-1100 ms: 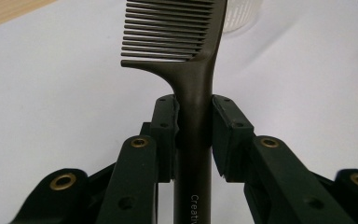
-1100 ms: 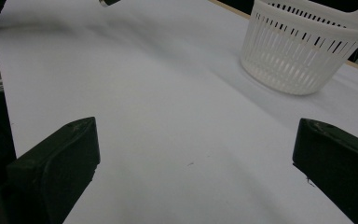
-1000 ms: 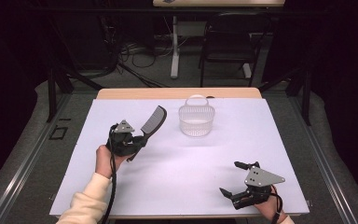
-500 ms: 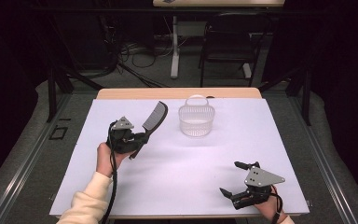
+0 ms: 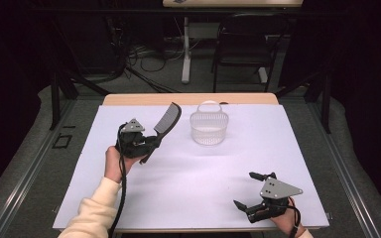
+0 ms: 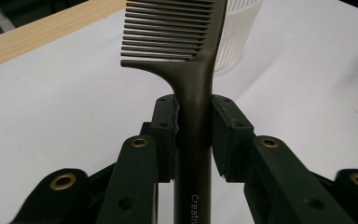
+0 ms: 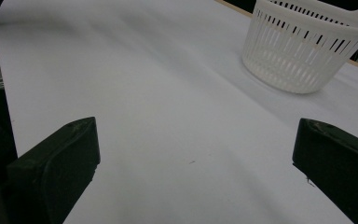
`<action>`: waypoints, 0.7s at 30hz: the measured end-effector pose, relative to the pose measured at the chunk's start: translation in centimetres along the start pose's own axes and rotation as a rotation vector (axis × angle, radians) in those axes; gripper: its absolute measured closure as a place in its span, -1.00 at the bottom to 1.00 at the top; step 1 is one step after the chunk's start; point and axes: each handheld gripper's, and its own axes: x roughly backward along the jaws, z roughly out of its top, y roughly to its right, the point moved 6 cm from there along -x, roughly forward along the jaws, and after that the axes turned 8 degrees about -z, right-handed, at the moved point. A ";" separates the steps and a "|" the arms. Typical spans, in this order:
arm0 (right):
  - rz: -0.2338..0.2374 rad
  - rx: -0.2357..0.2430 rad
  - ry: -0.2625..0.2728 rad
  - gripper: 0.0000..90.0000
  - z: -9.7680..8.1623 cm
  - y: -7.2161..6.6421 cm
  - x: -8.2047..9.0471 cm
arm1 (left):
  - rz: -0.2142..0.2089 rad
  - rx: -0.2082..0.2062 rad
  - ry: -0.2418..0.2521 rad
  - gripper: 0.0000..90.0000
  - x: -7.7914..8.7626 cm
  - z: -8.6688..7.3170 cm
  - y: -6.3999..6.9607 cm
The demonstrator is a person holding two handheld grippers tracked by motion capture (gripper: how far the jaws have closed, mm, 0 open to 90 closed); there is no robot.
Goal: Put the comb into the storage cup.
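Left gripper [image 5: 151,143]: jaws clenched on comb [image 5: 164,124] handle, left of basket [image 5: 209,128].
Right gripper [image 5: 250,191]: jaws released, near right tabletop [image 5: 188,173].

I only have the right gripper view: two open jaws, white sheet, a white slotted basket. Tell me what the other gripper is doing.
Observer: The left gripper is shut on a dark comb, clamping its handle, as the left gripper view shows.
Operator: Say which way the comb points.
Observer: In the high view its toothed end rises up and away from the person, toward the basket, whose rim it has not reached.
Operator: Report whether the basket holds anything.
Observer: From the high view it looks empty; I can see its slotted wall and looped handle, nothing inside.
Operator: Give me my own gripper's place.
Observer: The right gripper sits low near the sheet's near right corner, jaws open, nothing between them.
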 end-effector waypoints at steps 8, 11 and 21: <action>-0.001 -0.003 -0.004 -1.00 0.0 0.0 0.0 | 0.000 -0.010 0.008 0.60 -0.2 1.0 0.0; 0.001 -0.002 -0.004 -1.00 0.0 0.0 0.0 | -0.002 -0.015 0.009 0.60 -0.3 1.4 0.2; -0.001 0.001 -0.004 -1.00 0.0 0.0 0.0 | 0.002 -0.033 0.015 0.60 -0.5 2.9 0.0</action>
